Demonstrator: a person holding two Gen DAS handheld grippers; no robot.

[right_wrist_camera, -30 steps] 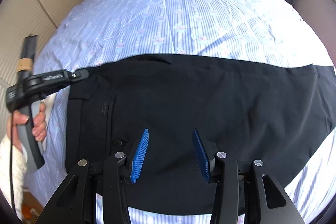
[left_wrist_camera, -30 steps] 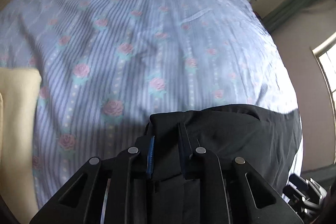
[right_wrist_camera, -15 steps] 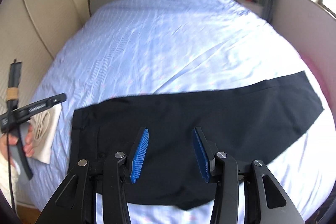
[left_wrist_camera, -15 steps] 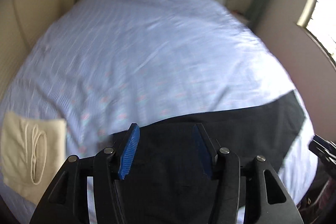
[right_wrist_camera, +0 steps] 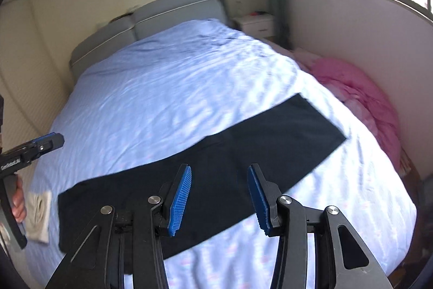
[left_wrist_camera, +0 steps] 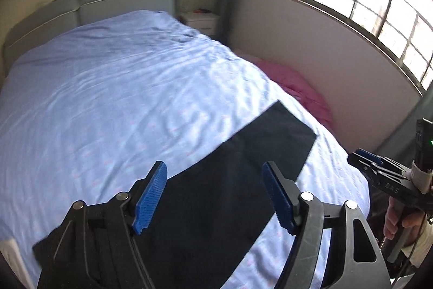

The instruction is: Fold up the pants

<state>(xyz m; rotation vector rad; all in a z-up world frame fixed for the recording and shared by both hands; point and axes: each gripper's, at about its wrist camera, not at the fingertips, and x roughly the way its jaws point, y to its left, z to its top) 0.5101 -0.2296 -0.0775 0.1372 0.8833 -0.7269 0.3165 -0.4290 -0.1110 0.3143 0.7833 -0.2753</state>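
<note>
Reaching for the hem end is the likely step: the pants point(right_wrist_camera: 216, 169) lie flat across the near part of the bed point(right_wrist_camera: 167, 99). Left gripper point(left_wrist_camera: 213, 197) fingers are opening, empty; right gripper point(right_wrist_camera: 219, 197) fingers part-open, empty. Grab both hem corners evenly.

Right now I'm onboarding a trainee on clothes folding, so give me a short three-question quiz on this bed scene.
1. True or false: the black pants lie spread flat on the blue bedsheet.
2. What lies beside the waist end of the pants? A) a cream folded cloth B) a pillow C) a shoe
3. Fill in: the right gripper holds ____ between its blue pads.

Key: 1 true; 2 A, the cream cloth; 3 nothing. The left gripper is opening, also with nothing between its pads.
</note>
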